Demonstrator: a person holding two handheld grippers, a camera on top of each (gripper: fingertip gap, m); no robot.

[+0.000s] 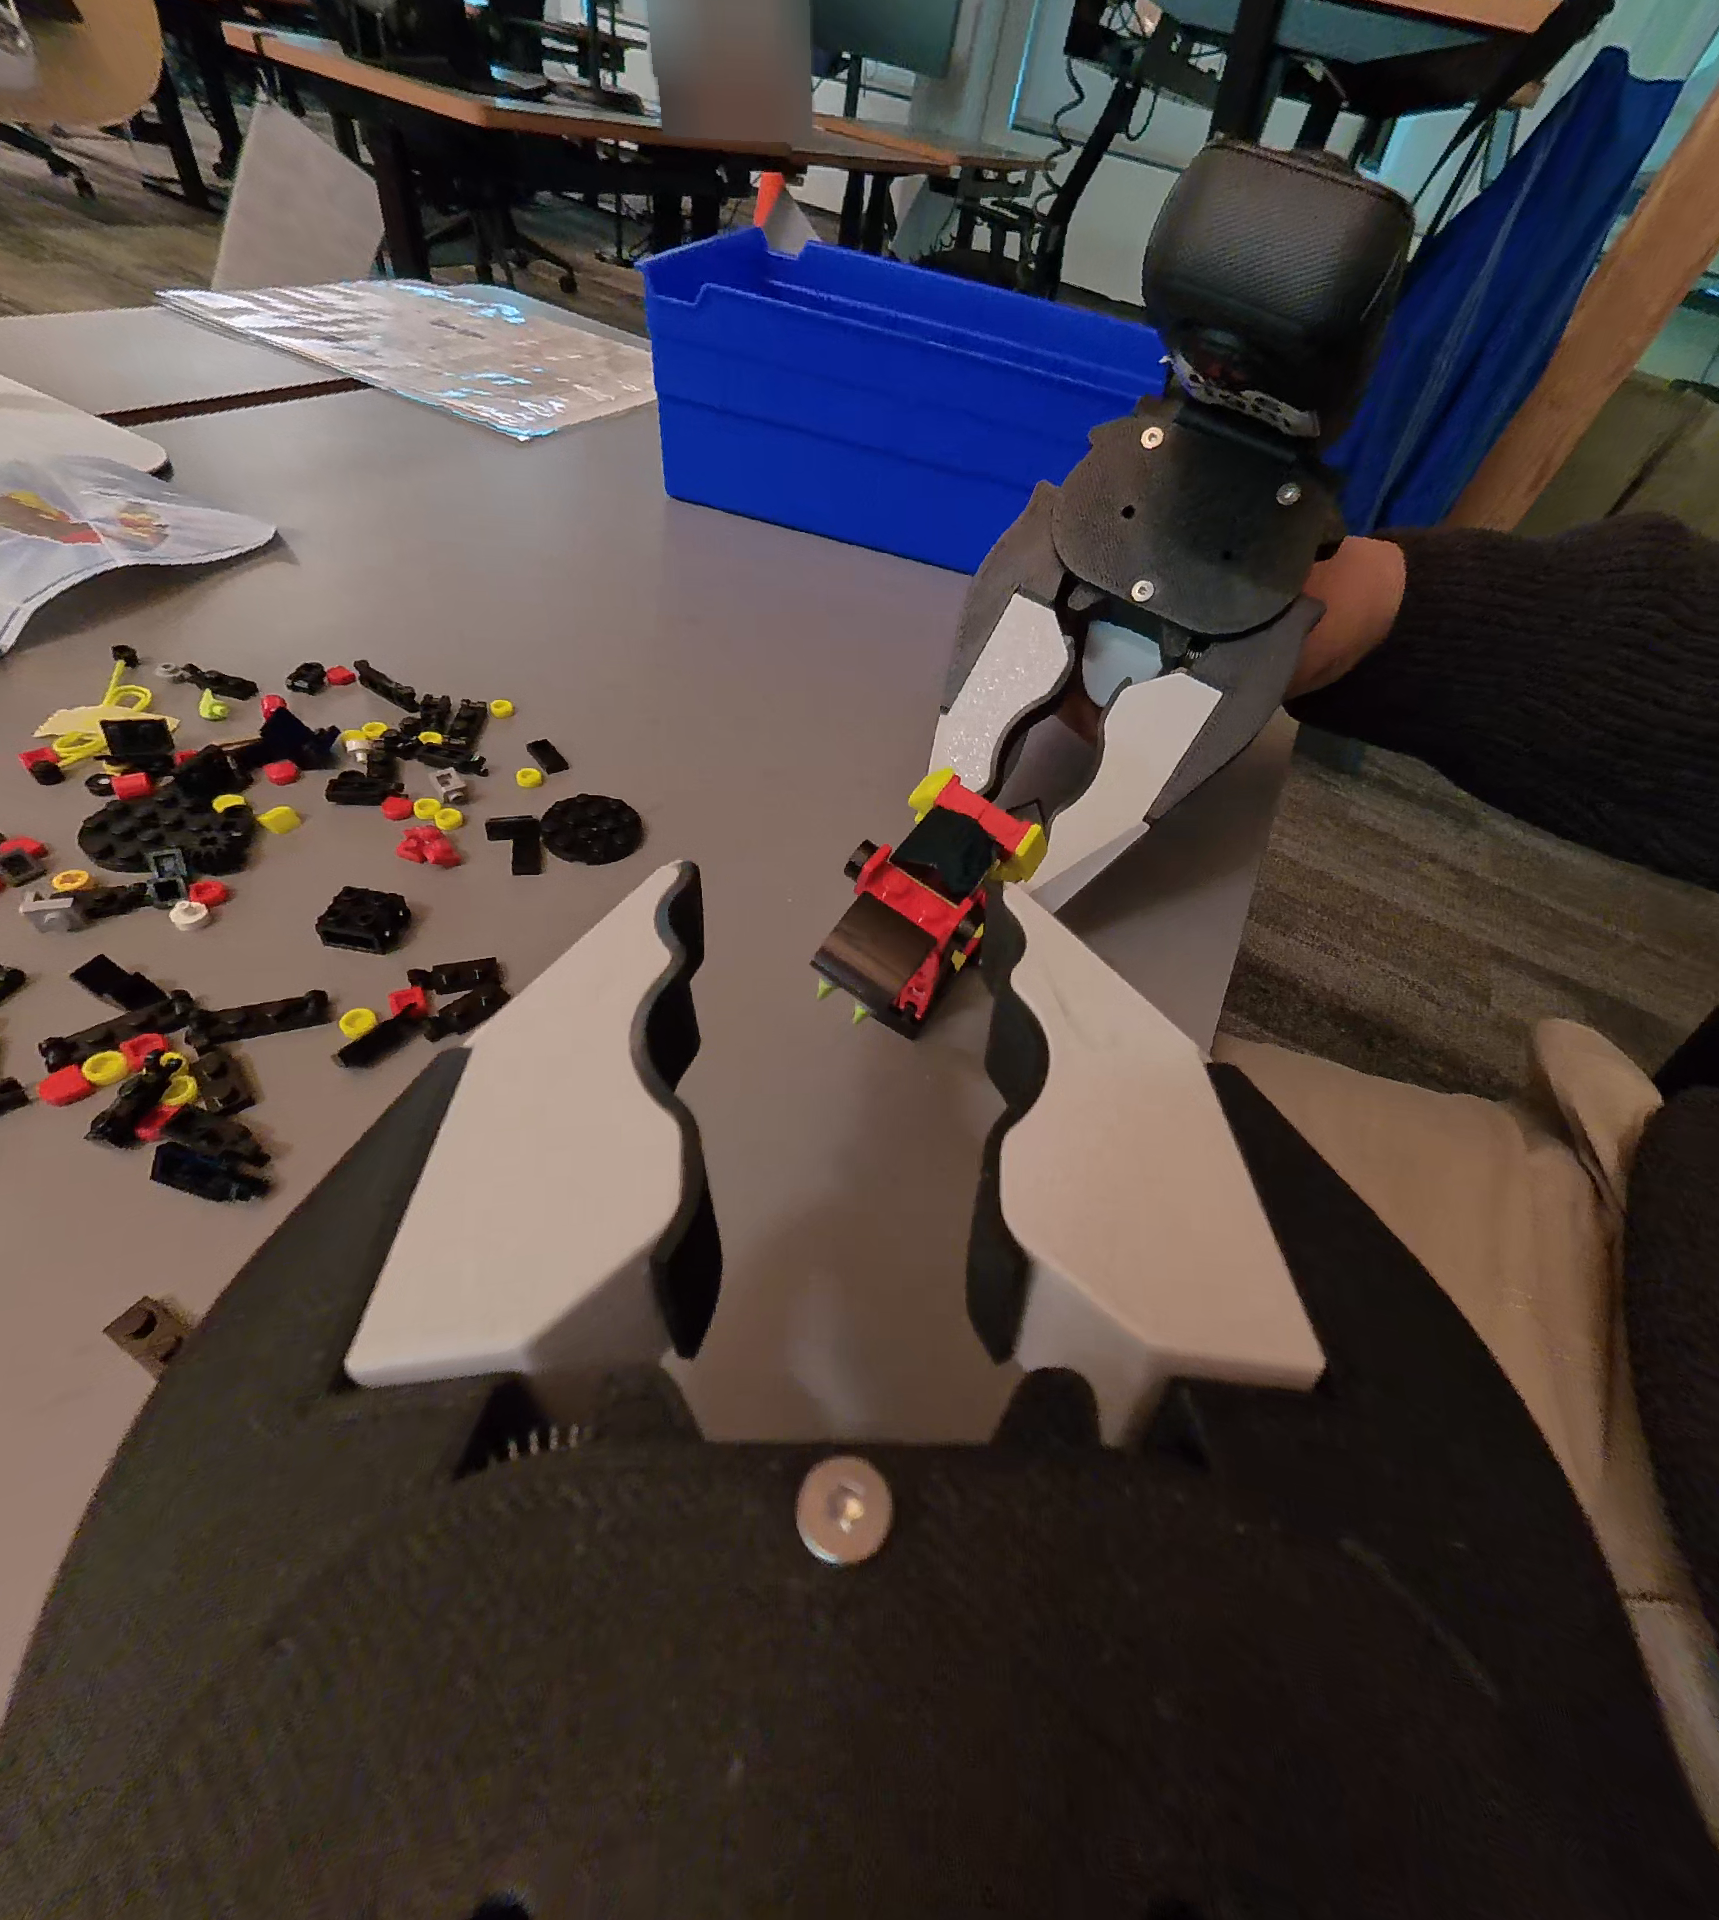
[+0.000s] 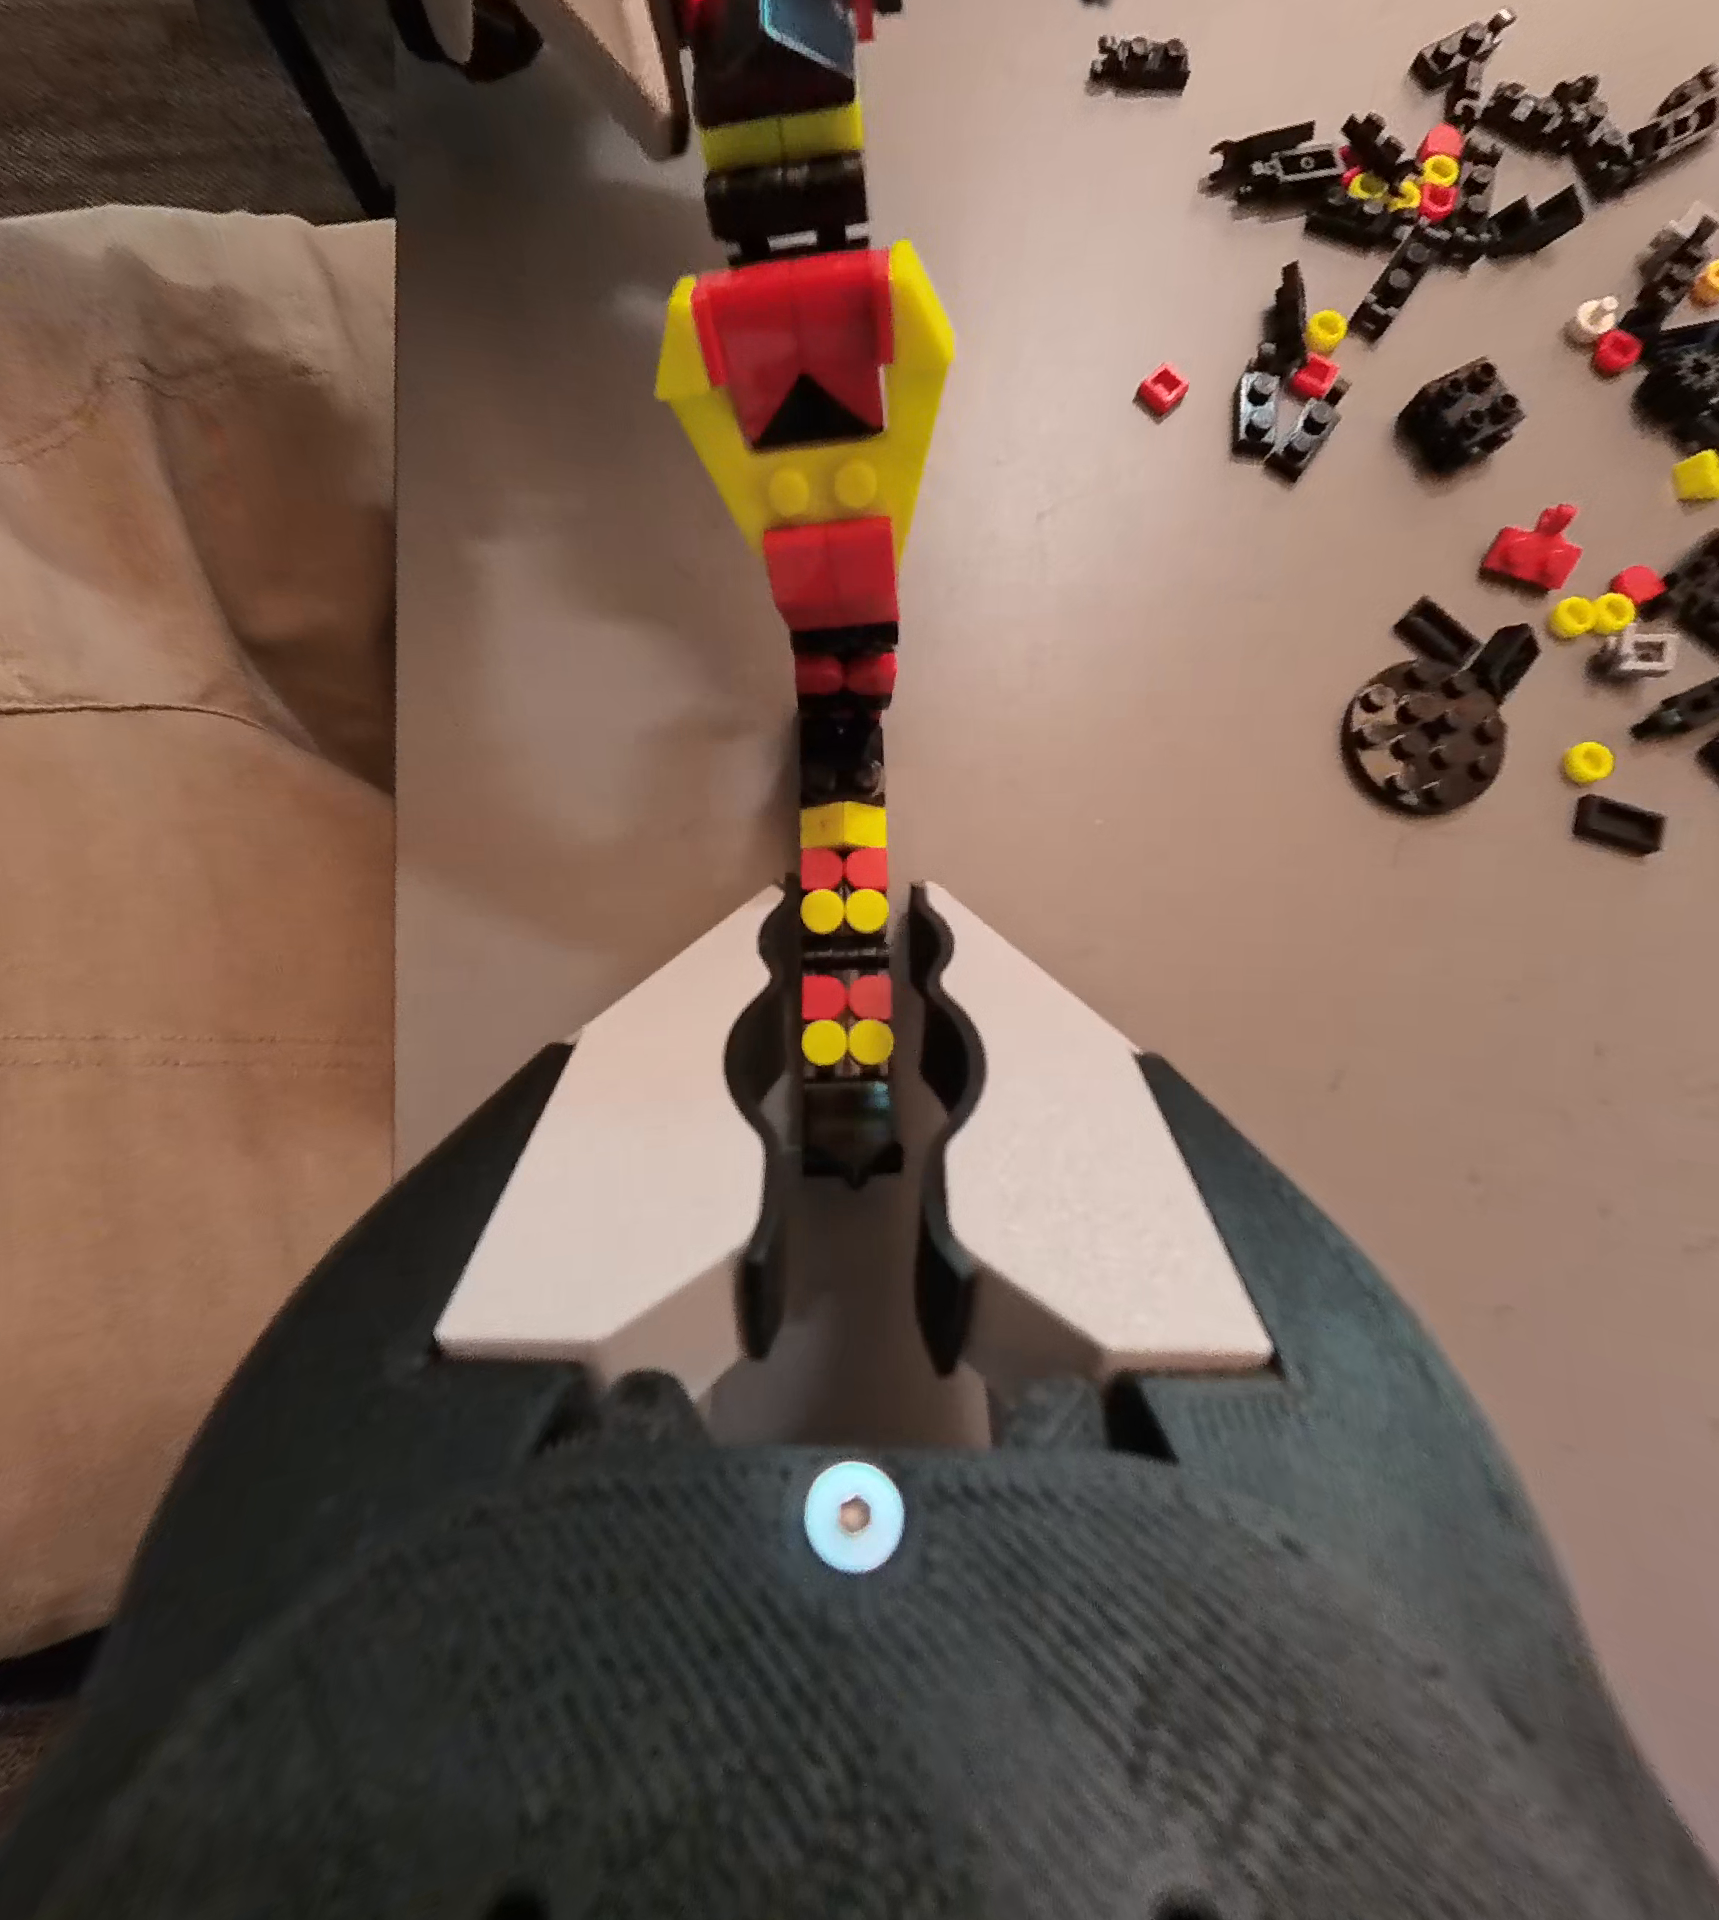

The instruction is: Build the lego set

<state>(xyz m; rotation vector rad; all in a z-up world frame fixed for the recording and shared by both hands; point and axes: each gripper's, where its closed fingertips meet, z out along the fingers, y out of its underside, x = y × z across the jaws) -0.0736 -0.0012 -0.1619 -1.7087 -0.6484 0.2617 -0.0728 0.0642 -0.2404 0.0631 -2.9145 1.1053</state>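
A long, jointed red, yellow and black lego model (image 2: pixel 813 416) runs away from my right gripper (image 2: pixel 850 904), which is shut on its narrow tail end and holds it above the grey table (image 2: pixel 1094 727). In the left wrist view the same model (image 1: pixel 922 904) hangs from the right gripper (image 1: pixel 1026 831), its black front end with lime spikes pointing toward me. My left gripper (image 1: pixel 850 914) is open and empty, and its right fingertip (image 1: pixel 1016 935) is beside the model's front end. Whether they touch is unclear.
Several loose black, red and yellow lego pieces (image 1: pixel 211 883) lie spread on the table's left, and also show in the right wrist view (image 2: pixel 1561 416). A blue bin (image 1: pixel 886 395) stands at the back, an open instruction booklet (image 1: pixel 55 551) at far left. The table edge and the person's lap (image 2: pixel 107 727) are close by. Spacing between my two grippers at the tips: around 11 centimeters.
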